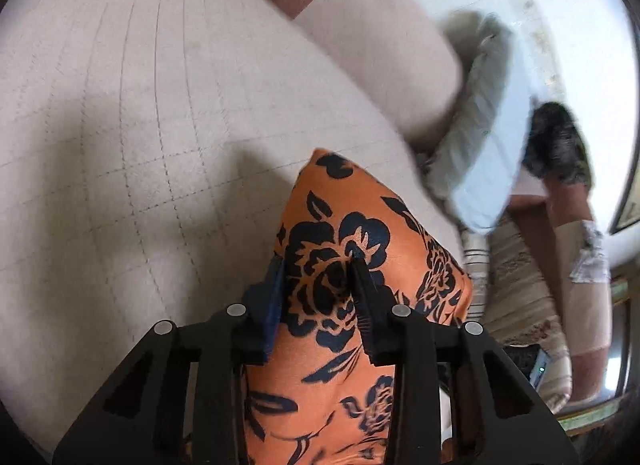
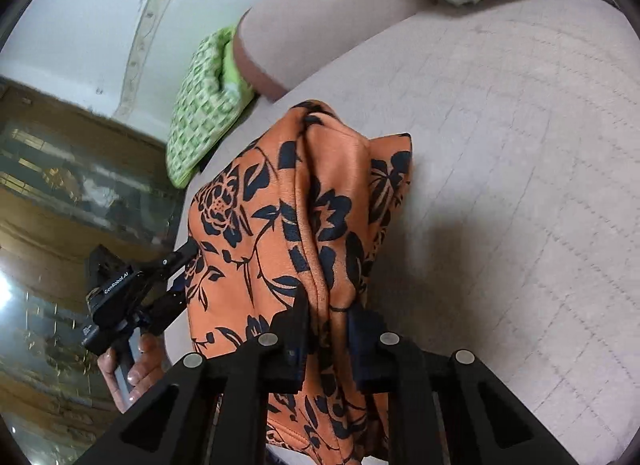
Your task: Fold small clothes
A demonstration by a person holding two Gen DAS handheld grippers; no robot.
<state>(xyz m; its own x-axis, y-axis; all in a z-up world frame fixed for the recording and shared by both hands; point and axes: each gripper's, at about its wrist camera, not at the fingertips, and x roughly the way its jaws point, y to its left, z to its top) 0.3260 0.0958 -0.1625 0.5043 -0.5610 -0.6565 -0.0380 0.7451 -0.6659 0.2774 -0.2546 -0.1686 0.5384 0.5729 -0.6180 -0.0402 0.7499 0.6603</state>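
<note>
The orange floral cloth [image 2: 304, 225] hangs bunched above the quilted sofa seat [image 2: 520, 185], clenched by both the right gripper [image 2: 326, 329] and the left gripper [image 1: 318, 285], so I would keep both grips level and lower it flat, edges aligned.

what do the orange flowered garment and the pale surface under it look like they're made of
Orange flowered garment: seemingly a thin woven fabric with a slight satin sheen, printed with black flowers; it drapes in soft folds and catches the light. Pale surface: looks like a matte quilted textile, perhaps a sofa or mattress cover, judging by the stitched grid lines. Neither fibre can be told.
</note>
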